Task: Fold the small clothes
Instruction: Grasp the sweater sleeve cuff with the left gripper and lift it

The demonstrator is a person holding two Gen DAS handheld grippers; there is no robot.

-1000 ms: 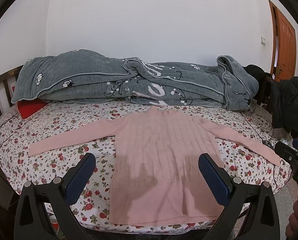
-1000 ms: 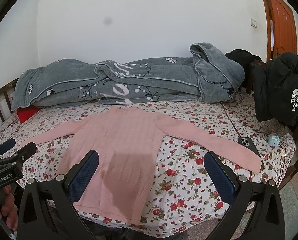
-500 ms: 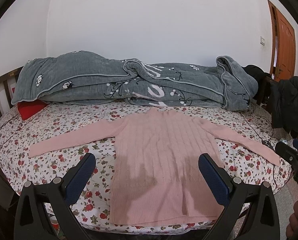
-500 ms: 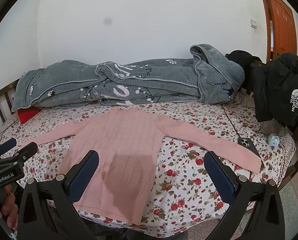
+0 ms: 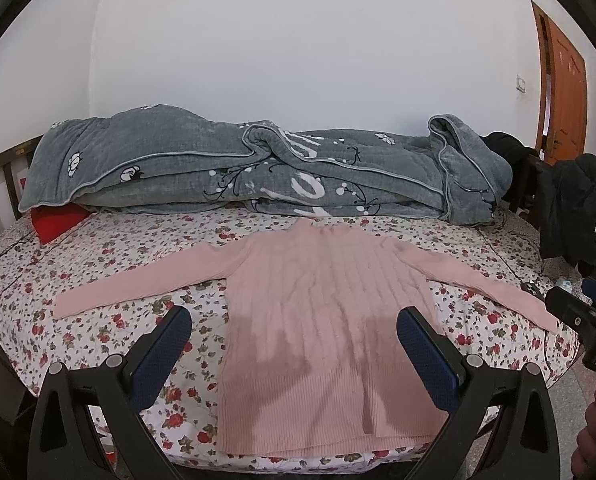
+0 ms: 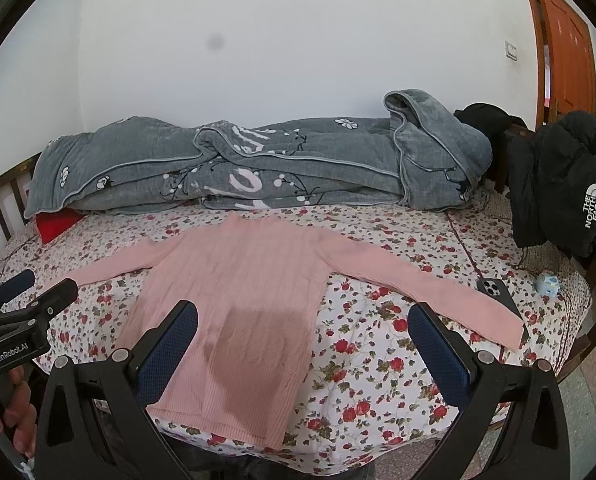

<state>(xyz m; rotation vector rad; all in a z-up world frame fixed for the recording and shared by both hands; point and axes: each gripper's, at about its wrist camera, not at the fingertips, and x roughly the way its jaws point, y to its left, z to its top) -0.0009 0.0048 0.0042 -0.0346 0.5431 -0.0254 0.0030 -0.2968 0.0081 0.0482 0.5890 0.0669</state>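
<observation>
A pink ribbed sweater lies flat on the flowered bedsheet, sleeves spread to both sides, hem at the near edge. It also shows in the right wrist view. My left gripper is open and empty, held above the sweater's lower body. My right gripper is open and empty, above the sweater's right side and the sheet. Each gripper shows at the edge of the other's view: the right one and the left one.
A rolled grey quilt lies along the back of the bed with a red pillow under its left end. A phone and a small blue object lie by the right sleeve cuff. A black jacket hangs at right.
Both views have tilted up very slightly. The sweater lies as before and both grippers stay open.
</observation>
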